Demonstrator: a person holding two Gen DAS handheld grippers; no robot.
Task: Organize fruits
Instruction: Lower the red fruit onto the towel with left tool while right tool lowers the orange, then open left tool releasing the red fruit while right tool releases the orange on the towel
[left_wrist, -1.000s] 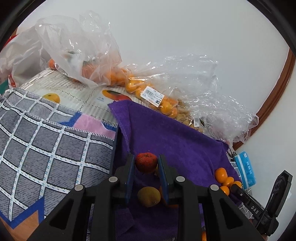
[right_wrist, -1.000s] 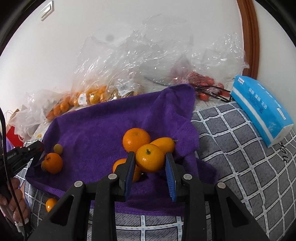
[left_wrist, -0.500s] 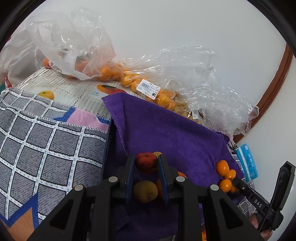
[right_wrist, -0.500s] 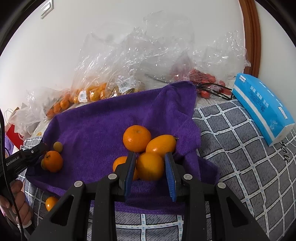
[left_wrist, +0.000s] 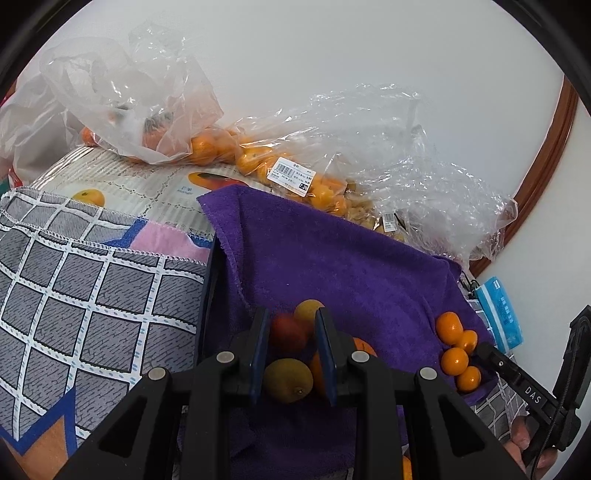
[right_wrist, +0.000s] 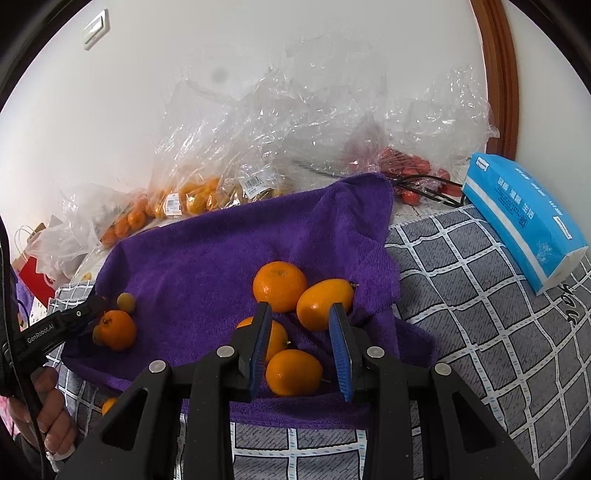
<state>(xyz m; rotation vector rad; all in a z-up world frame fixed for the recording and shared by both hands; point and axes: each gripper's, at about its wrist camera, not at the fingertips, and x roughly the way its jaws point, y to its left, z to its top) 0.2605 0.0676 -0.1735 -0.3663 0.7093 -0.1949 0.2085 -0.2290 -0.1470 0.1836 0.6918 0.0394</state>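
Left hand-held gripper (left_wrist: 291, 332) is seemingly clamping a blurred red round fruit (left_wrist: 287, 332); right hand-held gripper (right_wrist: 301, 334) is gaping above a loose round orange (right_wrist: 293, 372) — it might roll off the purple terry towel (right_wrist: 207, 266).

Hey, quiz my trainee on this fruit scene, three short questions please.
1. True or false: the right gripper is clamping an orange.
2. What does the left gripper hold? A red fruit; B tissue pack; C plastic bag.
3. Fill in: ___ oranges lie clustered by the right gripper on the purple towel.
Key: 1 false, its jaws stand open around it; 2 A; 3 four.
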